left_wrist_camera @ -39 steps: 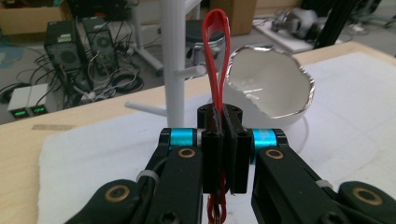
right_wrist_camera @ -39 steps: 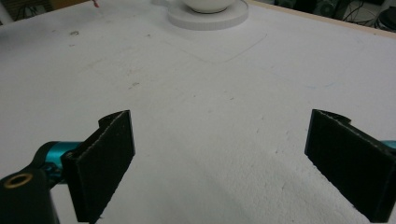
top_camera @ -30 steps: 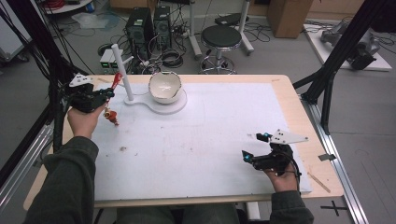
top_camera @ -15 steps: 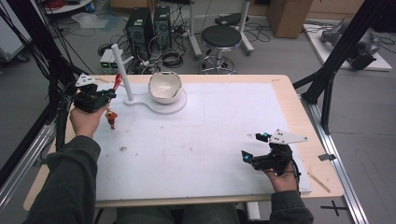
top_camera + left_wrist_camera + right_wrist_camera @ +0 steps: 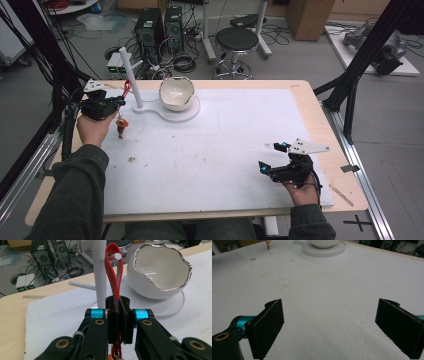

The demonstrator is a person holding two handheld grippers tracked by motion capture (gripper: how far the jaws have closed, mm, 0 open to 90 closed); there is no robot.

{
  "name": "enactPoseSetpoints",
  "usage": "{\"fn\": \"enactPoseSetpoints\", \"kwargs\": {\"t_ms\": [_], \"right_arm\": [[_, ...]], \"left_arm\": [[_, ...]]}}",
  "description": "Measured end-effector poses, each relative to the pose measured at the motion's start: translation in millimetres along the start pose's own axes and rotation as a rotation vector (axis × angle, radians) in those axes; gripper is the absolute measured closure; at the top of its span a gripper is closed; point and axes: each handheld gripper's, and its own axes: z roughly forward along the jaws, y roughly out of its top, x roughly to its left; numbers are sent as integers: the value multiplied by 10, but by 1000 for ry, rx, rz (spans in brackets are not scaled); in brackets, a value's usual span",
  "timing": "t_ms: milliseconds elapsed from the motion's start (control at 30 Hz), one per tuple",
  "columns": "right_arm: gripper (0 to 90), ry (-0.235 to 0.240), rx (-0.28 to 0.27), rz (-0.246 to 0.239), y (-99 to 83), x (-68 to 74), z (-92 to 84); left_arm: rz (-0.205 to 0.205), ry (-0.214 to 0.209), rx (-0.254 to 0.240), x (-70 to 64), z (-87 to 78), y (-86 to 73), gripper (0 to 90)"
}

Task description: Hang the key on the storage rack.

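Red strap (image 5: 113,277): pinched low down in the left claw (image 5: 119,315), its loop reaching up over a peg (image 5: 117,256) of the white stand (image 5: 100,272). A small orange charm (image 5: 121,123) hangs below the claw, just above the desk (image 5: 310,100). Step in hand, as I judge it: hanging the strap on the peg. The loop looks hooked on; next move likely calls for easing the grip and drawing back without dragging the loop off. Right claw (image 5: 329,325) rests released, jaws wide, nothing between, near the desk's front right. Beyond the stand, a white egg-shaped bowl (image 5: 160,272) sits on the stand's round base (image 5: 192,111). Hard to make out: how far the loop sits along the peg; the charm's shape is too small to tell.
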Motion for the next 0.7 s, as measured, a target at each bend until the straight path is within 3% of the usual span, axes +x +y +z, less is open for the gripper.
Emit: {"fn": "enactPoseSetpoints", "kwargs": {"t_ms": [267, 400, 700], "right_arm": [[73, 3, 6, 3, -2, 5, 4], [73, 2, 2, -1, -3, -4, 3], [73, 2, 3, 2, -5, 0, -5]], "left_arm": [[1, -6, 13, -3, 48, -3, 856], [-3, -7, 22, -13, 67, 3, 781], [-1, -20, 5, -5, 32, 14, 774]]}}
